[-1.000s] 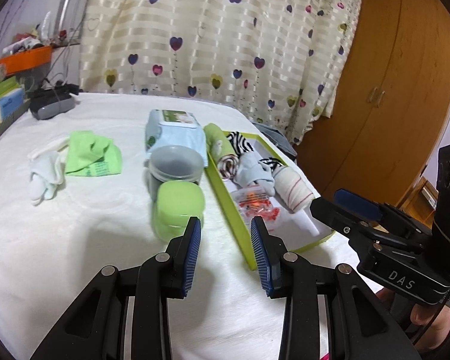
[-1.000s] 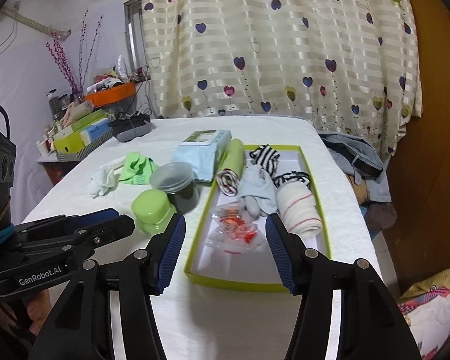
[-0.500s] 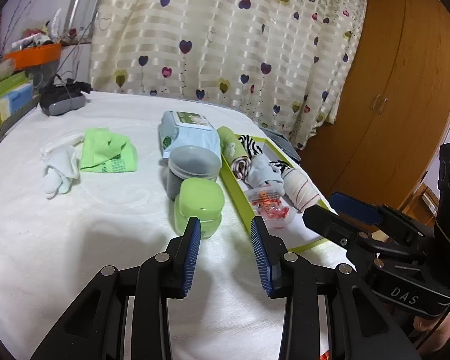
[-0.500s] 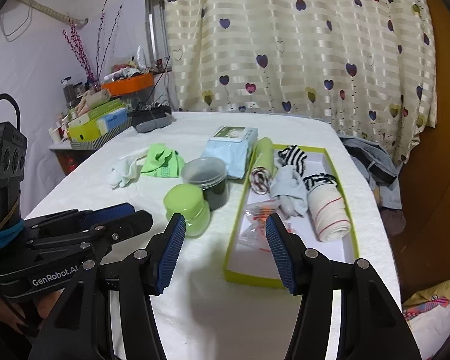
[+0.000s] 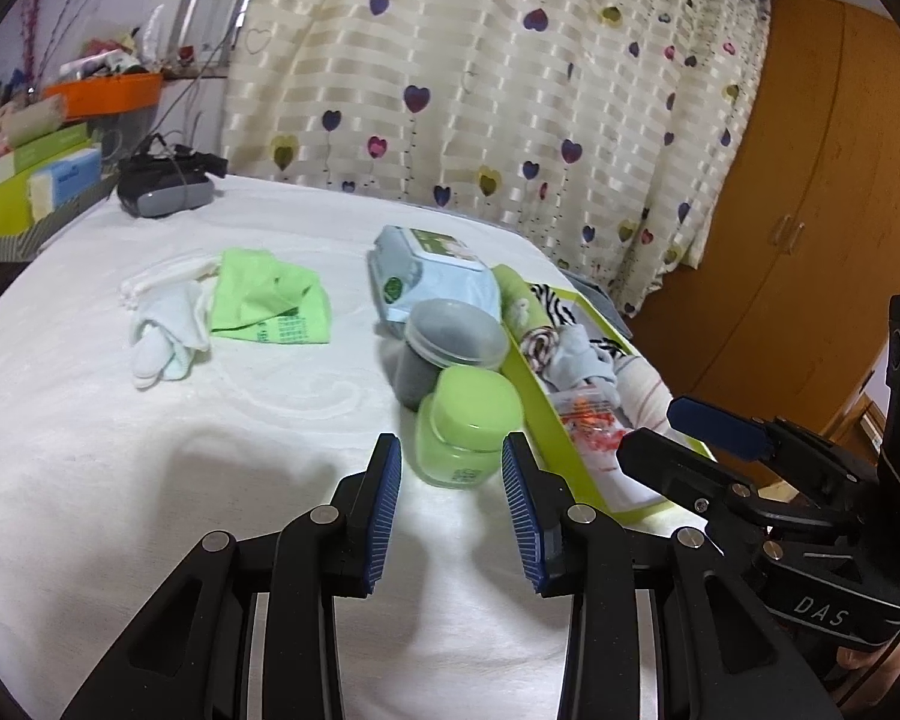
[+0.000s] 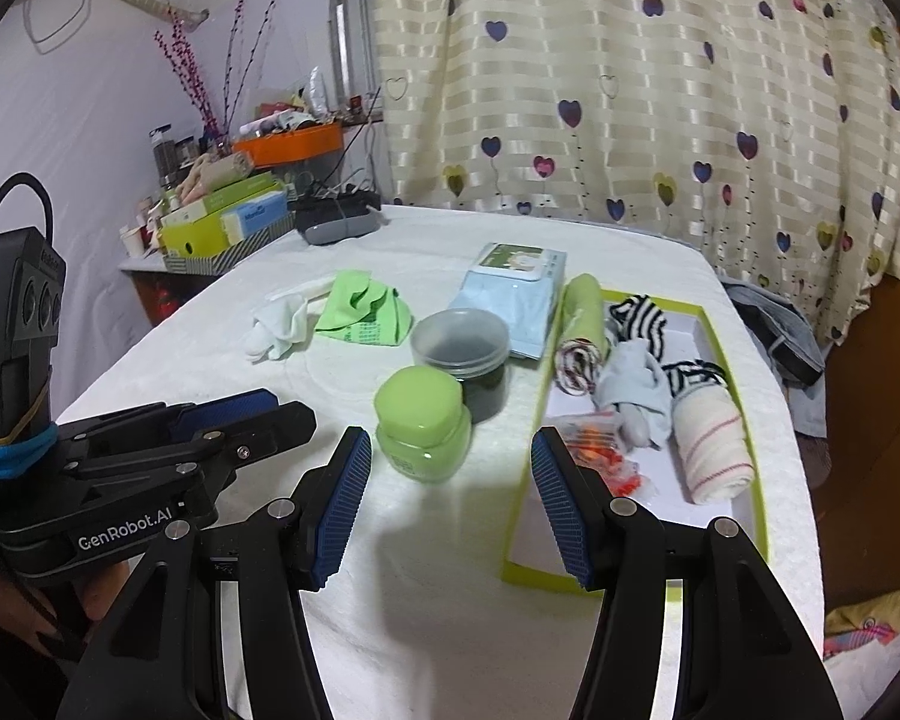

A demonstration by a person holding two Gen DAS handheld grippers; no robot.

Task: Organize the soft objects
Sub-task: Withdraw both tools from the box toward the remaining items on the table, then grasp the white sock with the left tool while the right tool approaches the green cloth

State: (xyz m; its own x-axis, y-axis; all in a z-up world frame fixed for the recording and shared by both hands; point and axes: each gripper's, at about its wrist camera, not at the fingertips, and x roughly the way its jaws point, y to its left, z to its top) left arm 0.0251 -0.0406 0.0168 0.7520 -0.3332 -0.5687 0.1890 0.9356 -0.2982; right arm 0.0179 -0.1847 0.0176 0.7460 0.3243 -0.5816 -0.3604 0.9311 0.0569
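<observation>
A white sock (image 5: 162,330) (image 6: 279,324) and a green cloth (image 5: 270,306) (image 6: 363,312) lie loose on the white table, far left. A green-rimmed tray (image 5: 528,384) (image 6: 744,444) holds rolled socks: green (image 6: 582,306), striped (image 6: 642,318), grey (image 6: 633,390) and white with red stripes (image 6: 711,450). My left gripper (image 5: 450,510) is open and empty, just short of a green jar (image 5: 471,426) (image 6: 423,420). My right gripper (image 6: 450,510) is open and empty, over the table by the tray's near-left corner.
A dark lidded tub (image 5: 450,348) (image 6: 462,354) stands behind the jar, a blue wipes pack (image 5: 432,270) (image 6: 510,288) behind that. A small orange-printed packet (image 6: 600,456) lies in the tray. A black device (image 5: 162,186) sits far back. Boxes (image 6: 222,222) stand left; the table edge drops right.
Both grippers have drawn back and turned left across the table; the jar now sits ahead of my left gripper. Nothing was taken hold of.
</observation>
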